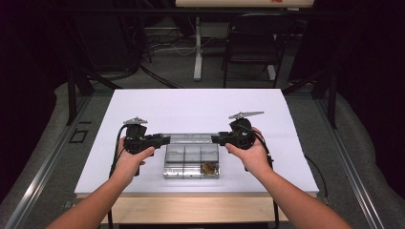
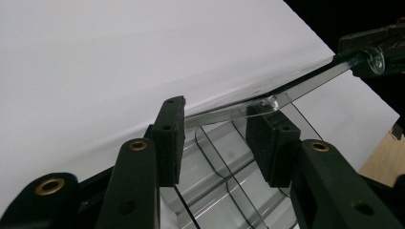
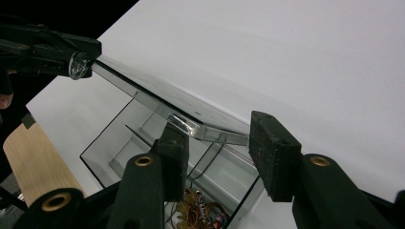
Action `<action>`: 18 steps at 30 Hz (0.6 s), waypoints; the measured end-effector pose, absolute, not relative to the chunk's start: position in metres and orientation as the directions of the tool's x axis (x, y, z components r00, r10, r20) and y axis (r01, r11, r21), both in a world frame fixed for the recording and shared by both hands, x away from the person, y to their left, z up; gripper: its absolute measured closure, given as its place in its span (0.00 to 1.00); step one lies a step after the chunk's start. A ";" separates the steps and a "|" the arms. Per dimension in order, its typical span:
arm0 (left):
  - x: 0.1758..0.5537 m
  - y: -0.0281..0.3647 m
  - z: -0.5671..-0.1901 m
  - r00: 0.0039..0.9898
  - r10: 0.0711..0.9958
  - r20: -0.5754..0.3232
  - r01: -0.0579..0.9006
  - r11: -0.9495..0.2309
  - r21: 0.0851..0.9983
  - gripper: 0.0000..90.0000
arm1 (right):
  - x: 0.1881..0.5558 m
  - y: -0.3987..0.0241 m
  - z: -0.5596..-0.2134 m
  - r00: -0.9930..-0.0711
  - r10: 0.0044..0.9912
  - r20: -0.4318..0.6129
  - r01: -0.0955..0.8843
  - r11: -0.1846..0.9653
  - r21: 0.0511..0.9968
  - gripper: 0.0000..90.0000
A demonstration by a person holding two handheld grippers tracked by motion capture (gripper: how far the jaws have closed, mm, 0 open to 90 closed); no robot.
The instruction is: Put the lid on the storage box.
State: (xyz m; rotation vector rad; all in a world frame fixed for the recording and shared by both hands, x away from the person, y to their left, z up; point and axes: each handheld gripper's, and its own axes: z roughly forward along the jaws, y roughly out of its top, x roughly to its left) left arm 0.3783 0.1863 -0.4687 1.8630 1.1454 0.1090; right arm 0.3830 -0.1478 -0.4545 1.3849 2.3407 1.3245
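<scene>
A clear plastic compartment box [image 1: 190, 175] lies on the white table [image 1: 191, 107], near its front edge. Its clear lid [image 1: 191, 138] is raised above the box and runs between the two grippers. My left gripper [image 1: 167, 139] points right and is shut on the lid's left end [image 2: 224, 110], which spans the gap between its pads. My right gripper [image 1: 213, 139] points left and is shut on the lid's right end [image 3: 210, 130]. A small heap of brownish and coloured bits [image 1: 209, 167] lies in the box's near right compartment [image 3: 196, 212]. The other compartments look bare.
The white table top reaches well past the box at the back and on both sides. A bare wooden strip [image 1: 191, 210] runs along the front edge. A black chair [image 1: 253, 43] and a table leg [image 1: 197, 47] stand on the floor beyond the table.
</scene>
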 end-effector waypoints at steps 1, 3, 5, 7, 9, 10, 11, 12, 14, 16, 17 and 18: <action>0.378 0.186 -0.469 0.563 0.745 -0.357 0.661 -0.147 0.736 0.65 | 0.383 -0.148 -0.454 -0.582 0.755 0.304 0.653 0.211 0.727 0.66; 0.377 0.186 -0.469 0.567 0.744 -0.353 0.660 -0.154 0.736 0.65 | 0.381 -0.148 -0.455 -0.580 0.756 0.304 0.653 0.207 0.729 0.66; 0.376 0.186 -0.469 0.567 0.745 -0.352 0.659 -0.154 0.736 0.65 | 0.380 -0.148 -0.455 -0.581 0.754 0.306 0.652 0.207 0.730 0.66; 0.375 0.186 -0.469 0.567 0.746 -0.349 0.658 -0.155 0.737 0.65 | 0.380 -0.148 -0.455 -0.583 0.754 0.304 0.652 0.209 0.729 0.66; 0.374 0.186 -0.469 0.568 0.746 -0.347 0.656 -0.155 0.739 0.65 | 0.377 -0.148 -0.456 -0.583 0.753 0.304 0.651 0.209 0.729 0.66; 0.374 0.186 -0.469 0.568 0.746 -0.347 0.656 -0.155 0.739 0.65 | 0.377 -0.148 -0.456 -0.583 0.753 0.304 0.651 0.209 0.729 0.66; 0.372 0.186 -0.469 0.571 0.745 -0.346 0.655 -0.159 0.739 0.65 | 0.376 -0.149 -0.456 -0.587 0.752 0.300 0.650 0.218 0.728 0.66; 0.372 0.186 -0.469 0.571 0.745 -0.346 0.655 -0.159 0.739 0.65 | 0.375 -0.149 -0.456 -0.584 0.753 0.304 0.653 0.214 0.726 0.66; 0.370 0.186 -0.468 0.574 0.743 -0.344 0.651 -0.160 0.742 0.65 | 0.374 -0.150 -0.457 -0.585 0.751 0.307 0.654 0.212 0.727 0.66; 0.368 0.187 -0.468 0.576 0.742 -0.343 0.650 -0.161 0.743 0.65 | 0.373 -0.150 -0.457 -0.585 0.750 0.308 0.653 0.210 0.728 0.66; 0.367 0.187 -0.468 0.578 0.741 -0.341 0.648 -0.162 0.744 0.65 | 0.372 -0.150 -0.457 -0.588 0.748 0.308 0.650 0.210 0.730 0.66; 0.366 0.187 -0.468 0.578 0.741 -0.341 0.648 -0.163 0.744 0.65 | 0.372 -0.150 -0.457 -0.590 0.746 0.307 0.652 0.216 0.727 0.66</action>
